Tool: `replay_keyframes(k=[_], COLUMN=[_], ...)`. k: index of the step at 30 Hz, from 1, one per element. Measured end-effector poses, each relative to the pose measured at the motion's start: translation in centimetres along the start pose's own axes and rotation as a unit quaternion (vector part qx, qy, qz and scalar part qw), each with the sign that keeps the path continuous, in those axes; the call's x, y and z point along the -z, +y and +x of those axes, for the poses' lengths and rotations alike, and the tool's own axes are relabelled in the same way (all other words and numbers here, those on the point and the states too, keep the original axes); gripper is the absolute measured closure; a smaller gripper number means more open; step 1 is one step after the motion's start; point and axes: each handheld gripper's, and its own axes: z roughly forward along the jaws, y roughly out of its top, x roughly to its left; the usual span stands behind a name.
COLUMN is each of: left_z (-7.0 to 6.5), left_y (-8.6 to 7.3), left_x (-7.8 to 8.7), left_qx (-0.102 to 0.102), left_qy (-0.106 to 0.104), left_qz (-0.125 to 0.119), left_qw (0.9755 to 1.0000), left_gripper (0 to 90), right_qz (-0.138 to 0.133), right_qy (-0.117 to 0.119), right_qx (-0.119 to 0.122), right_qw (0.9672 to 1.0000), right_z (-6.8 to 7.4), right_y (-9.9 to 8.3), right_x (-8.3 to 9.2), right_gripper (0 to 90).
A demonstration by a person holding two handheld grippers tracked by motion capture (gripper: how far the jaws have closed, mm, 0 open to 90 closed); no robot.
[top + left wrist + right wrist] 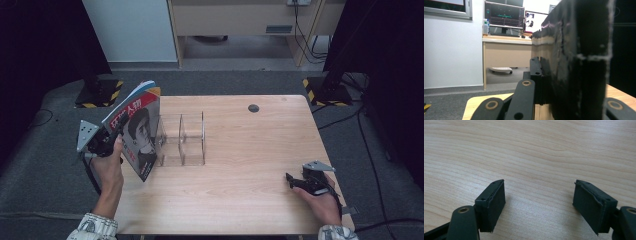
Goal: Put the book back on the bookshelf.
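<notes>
A magazine (139, 131) with a portrait on its cover is held upright and tilted above the table's left edge, just left of a clear acrylic divider rack (182, 141). My left gripper (119, 128) is shut on the magazine's near edge. In the left gripper view the magazine's dark edge (579, 62) stands close against one black pad (535, 71); the other pad is hidden behind it. My right gripper (290, 180) rests low over the wooden table (250, 150) at the right front. Its jaws (539, 205) are open, with bare wood between them.
A dark round grommet (253, 108) sits near the table's far edge. Two stand bases with yellow-black stripes (100, 93) (322, 90) flank the table on the grey floor. A desk with monitors (504, 17) stands beyond.
</notes>
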Motion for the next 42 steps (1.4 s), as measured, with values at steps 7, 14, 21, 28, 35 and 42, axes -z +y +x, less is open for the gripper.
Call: replay_keyframes(k=[7, 14, 21, 28, 35, 42], left_z=[-0.03, -0.22, -0.34, -0.35, -0.1, -0.01], left_y=[-0.27, -0.43, -0.6, -0.75, -0.9, -0.98], left_x=[0.19, 0.28, 0.49, 0.61, 0.81, 0.93], left_qx=[0.004, 0.003, 0.007, 0.007, 0.014, 0.017], left_qy=[0.005, 0.002, 0.003, 0.004, 0.004, 0.005], left_qz=[-0.005, -0.006, -0.007, -0.006, -0.006, -0.006], left_qw=[1.0, 1.0, 0.9999, 0.9999, 0.9999, 0.9998], left_gripper=[86.6, 86.2, 85.5, 84.6, 84.2, 84.1], right_qz=[0.0, 0.0, 0.0, 0.0, 0.0, 0.001], right_qy=[0.0, 0.0, 0.0, 0.0, 0.001, 0.003], right_qx=[-0.001, -0.001, 0.0, 0.0, 0.0, 0.003], right_qw=[1.0, 1.0, 1.0, 1.0, 1.0, 1.0], right_z=[0.02, 0.03, 0.03, 0.03, 0.03, 0.07], right_y=[-0.01, -0.01, -0.02, -0.02, -0.02, -0.03], right_x=[0.01, 0.02, 0.02, 0.02, 0.02, 0.04], right_gripper=[25.9, 25.8, 25.8, 25.8, 25.6, 25.1])
